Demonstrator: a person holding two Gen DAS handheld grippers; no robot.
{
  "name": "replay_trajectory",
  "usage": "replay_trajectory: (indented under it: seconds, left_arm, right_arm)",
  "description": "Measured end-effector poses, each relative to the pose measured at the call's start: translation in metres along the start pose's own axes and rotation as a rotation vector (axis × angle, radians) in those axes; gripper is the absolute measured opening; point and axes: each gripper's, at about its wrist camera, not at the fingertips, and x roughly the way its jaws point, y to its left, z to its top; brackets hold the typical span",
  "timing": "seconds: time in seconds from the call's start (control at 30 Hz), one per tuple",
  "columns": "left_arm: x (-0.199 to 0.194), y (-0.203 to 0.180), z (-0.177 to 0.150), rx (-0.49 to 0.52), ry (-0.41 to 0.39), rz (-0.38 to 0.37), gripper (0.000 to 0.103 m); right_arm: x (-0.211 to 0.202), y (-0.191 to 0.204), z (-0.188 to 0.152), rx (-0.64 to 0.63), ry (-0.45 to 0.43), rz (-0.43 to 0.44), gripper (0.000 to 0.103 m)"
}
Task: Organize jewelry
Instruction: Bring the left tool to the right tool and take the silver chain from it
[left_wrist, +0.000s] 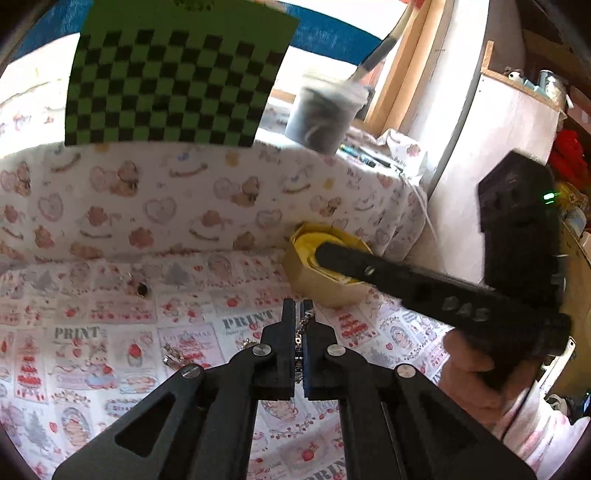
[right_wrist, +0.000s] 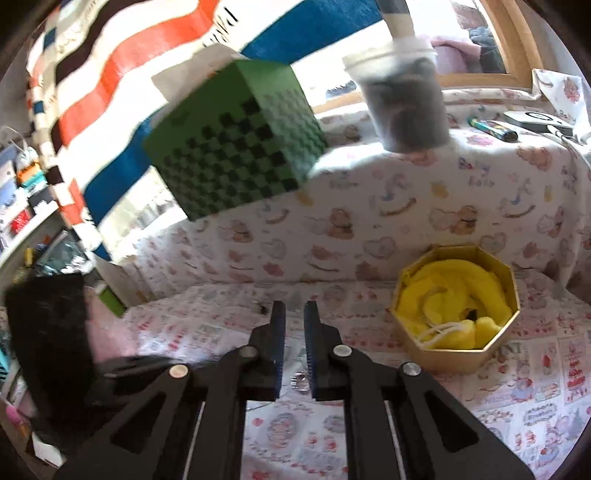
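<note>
Your left gripper (left_wrist: 299, 308) is clenched on a silver chain (left_wrist: 306, 320) at lower centre; your right gripper (right_wrist: 294, 310) is nearly closed, grasping nothing, left of the gold box (right_wrist: 424, 338).

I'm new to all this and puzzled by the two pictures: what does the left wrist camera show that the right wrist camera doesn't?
Only the left wrist view shows a silver chain pinched in the left gripper, and a person's hand holding the right gripper.

Only the right wrist view shows inside the gold octagonal box: crumpled yellow cloth.

Both show the green checkered box, the grey tub and the printed cloth.
</note>
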Motion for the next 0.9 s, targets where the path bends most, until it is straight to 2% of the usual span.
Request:
replay_trajectory:
  seconds: [0.17,0.43,0.53,0.67,0.73,0.77,0.9]
  left_arm:
    - [-0.005,0.009,0.004,-0.035,-0.015,-0.007,0.002]
    - [-0.016,0.018,0.005,-0.061,-0.036,0.017,0.002]
    - [-0.019,0.02,0.007,-0.063,-0.054,0.083,0.001]
    - [-0.035,0.021,0.01,-0.044,-0.117,0.235,0.002]
    - [-0.041,0.023,0.013,-0.042,-0.129,0.312,0.002]
    - [-0.043,0.025,0.014,-0.049,-0.12,0.351,0.002]
    - [-0.039,0.041,0.016,-0.093,-0.037,0.48,0.002]
  right_arm:
    - [0.011,-0.01,0.0,0.046,0.064,0.058,0.009]
    - [0.02,-0.006,-0.005,0.021,0.101,0.012,0.009]
    - [0.028,0.0,-0.008,-0.034,0.141,-0.006,0.014]
    - [0.041,0.019,-0.022,-0.128,0.209,-0.002,0.015]
    - [0.046,0.031,-0.03,-0.164,0.231,-0.001,0.023]
    - [0.049,0.036,-0.034,-0.175,0.238,-0.001,0.028]
    - [0.066,0.052,-0.05,-0.188,0.308,-0.043,0.028]
